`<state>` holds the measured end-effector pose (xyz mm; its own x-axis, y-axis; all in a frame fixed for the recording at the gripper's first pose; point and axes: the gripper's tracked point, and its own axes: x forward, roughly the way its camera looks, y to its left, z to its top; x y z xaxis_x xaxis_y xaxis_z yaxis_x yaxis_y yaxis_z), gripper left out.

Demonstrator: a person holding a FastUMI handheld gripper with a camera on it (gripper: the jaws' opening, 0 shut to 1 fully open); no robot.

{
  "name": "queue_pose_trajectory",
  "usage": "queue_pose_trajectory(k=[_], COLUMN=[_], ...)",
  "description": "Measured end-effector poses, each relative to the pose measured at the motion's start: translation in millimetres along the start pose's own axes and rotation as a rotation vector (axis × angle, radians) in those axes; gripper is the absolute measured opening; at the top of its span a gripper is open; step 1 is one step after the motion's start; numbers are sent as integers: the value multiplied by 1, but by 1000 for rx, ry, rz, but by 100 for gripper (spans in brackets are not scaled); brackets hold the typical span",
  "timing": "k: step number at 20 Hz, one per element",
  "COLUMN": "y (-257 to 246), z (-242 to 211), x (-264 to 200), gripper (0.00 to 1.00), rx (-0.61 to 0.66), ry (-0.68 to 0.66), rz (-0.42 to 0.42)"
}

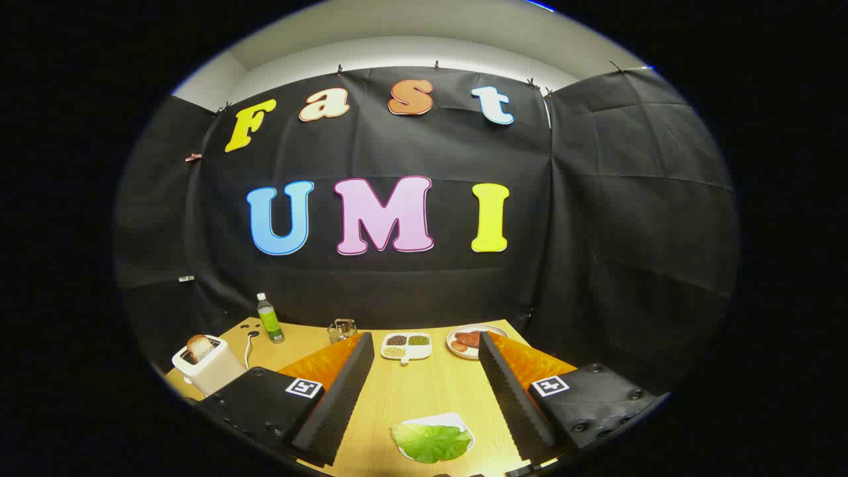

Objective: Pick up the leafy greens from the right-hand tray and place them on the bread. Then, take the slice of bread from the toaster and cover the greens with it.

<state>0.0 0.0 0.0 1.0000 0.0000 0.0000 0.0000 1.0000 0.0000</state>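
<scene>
The gripper hangs above a wooden counter, and its two fingers are spread wide apart with nothing held between them.

Between the fingers, down near their base, lies a big green leaf. This is the leafy greens. It rests on a small white tray, and it covers most of the tray, so only a strip of the white rim peeks out behind the leaf. The fingers do not touch the leaf or the tray.

Beyond the fingers, a white toaster stands at the near left side of the counter. A slice of bread sticks up out of its top. A white cord runs from the toaster toward the back.

Just behind the cord stands a bottle with a white cap and a green label. Near it is a small wire holder; it is too small to tell what it carries.

Past the tips of the fingers sits a white dish with three parts, filled with what may be beans or seeds, dark, green and pale. Beside it is a round white plate with red slices of food on it.
</scene>
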Motion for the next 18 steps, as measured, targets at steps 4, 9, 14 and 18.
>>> queue_pose_trajectory(k=[4, 9, 14, 18], y=[3, 2, -2, -6], z=[-5, -6, -8, -7], x=[2, 4, 8, 12], gripper=[98, 98, 98, 98], rx=[-17, -10, -6, 3], ry=[12, 14, 31, 28], rz=[29, 48, 61, 71])
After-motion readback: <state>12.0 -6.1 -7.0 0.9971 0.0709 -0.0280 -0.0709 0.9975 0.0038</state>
